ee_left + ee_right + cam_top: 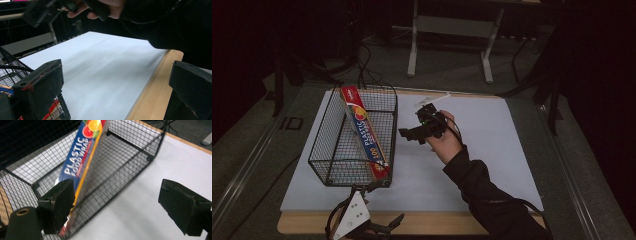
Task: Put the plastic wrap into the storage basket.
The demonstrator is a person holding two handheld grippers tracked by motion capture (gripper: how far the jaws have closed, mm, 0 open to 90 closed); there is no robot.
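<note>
A black wire basket (354,137) stands on the white sheet (492,150) that covers most of the wooden surface (312,222), toward the sheet's left edge and reaching from near its far edge to near its near edge. Inside the basket a long box of plastic food wrap (364,131) leans tilted, its red upper end at the basket's far rim and its lower end down in the basket's near right corner. In the right gripper view the box (82,162) lies along the basket's wire wall (130,157), blue face up with white lettering. The right claw (409,134) is held in the person's right hand (446,142) over the middle of the sheet, just beside the basket's right wall and pointed at it; its jaws stand wide apart with nothing between them. A dark sleeve (492,200) runs from that hand to the near right corner of the surface. The left claw (394,222) sits at the near edge of the surface, just in front of the basket's near right corner, with its grey three-cornered plate (354,215) on top; its jaws are also spread wide and empty, with bare sheet (100,75) and the wooden edge (155,95) seen between them.
</note>
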